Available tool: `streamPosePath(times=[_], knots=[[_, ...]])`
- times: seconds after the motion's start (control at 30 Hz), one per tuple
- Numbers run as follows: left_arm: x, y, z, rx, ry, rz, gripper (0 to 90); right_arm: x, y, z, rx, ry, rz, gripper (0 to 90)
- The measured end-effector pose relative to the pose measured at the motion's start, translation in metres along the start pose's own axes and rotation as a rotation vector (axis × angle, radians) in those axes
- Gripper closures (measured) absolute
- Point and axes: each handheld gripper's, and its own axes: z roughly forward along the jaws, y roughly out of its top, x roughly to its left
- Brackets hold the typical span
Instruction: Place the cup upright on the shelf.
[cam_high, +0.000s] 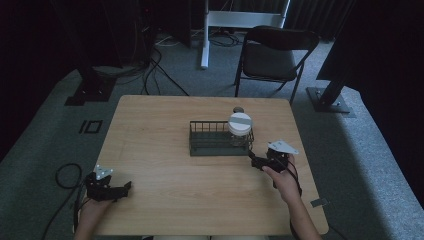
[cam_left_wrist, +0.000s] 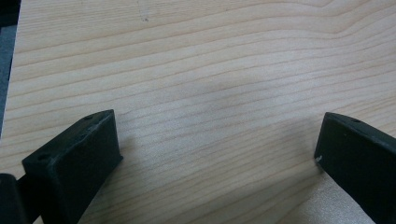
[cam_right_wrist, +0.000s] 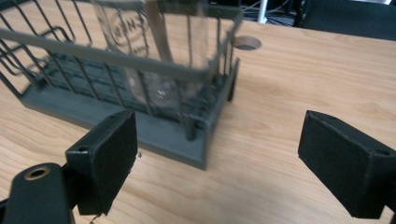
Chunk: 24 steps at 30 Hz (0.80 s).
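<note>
— what sat in the wire rack (cam_high: 210, 145)?
— a clear jar (cam_high: 240, 127), white-lidded, upright at its right end.
— and the tongs?
— left tongs (cam_left_wrist: 217, 154) and right tongs (cam_right_wrist: 217, 158) both gaped wide, empty, over the desk (cam_high: 165, 200).

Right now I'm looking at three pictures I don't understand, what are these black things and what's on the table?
A person sits at a wooden table with a hand-held gripper in each hand. One picture looks down from above. The other two come from cameras on the tools, looking along their black jaws. The left hand-held gripper rests open over bare wood. The right hand-held gripper is open too, near a corner of a dark wire basket. A clear jar with a white lid stands inside the basket. Neither tool holds anything.
</note>
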Motion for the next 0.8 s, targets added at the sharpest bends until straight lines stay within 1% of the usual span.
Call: streamPosePath(times=[0.03, 0.2, 0.33, 0.47, 0.6, 0.67, 0.8], knots=[[0.0, 0.0, 0.0, 0.0, 0.0, 0.0, 0.2, -0.002, -0.002, -0.001, 0.002, 0.0, 0.009, 11.8], [0.0, 0.0, 0.0, 0.0, 0.0, 0.0, 0.2, -0.01, -0.011, -0.004, 0.016, -0.014, 0.024, 11.8], [0.0, 0.0, 0.0, 0.0, 0.0, 0.0, 0.2, -0.016, -0.02, -0.005, 0.04, -0.028, 0.036, 11.7], [0.0, 0.0, 0.0, 0.0, 0.0, 0.0, 0.2, -0.022, -0.027, -0.008, 0.057, -0.047, 0.046, 11.8], [0.0, 0.0, 0.0, 0.0, 0.0, 0.0, 0.2, -0.03, -0.035, -0.013, 0.071, -0.067, 0.068, 11.7], [0.0, 0.0, 0.0, 0.0, 0.0, 0.0, 0.2, -0.034, -0.039, -0.014, 0.08, -0.085, 0.076, 11.8], [0.0, 0.0, 0.0, 0.0, 0.0, 0.0, 0.2, -0.041, -0.047, -0.014, 0.124, -0.112, 0.093, 11.8]])
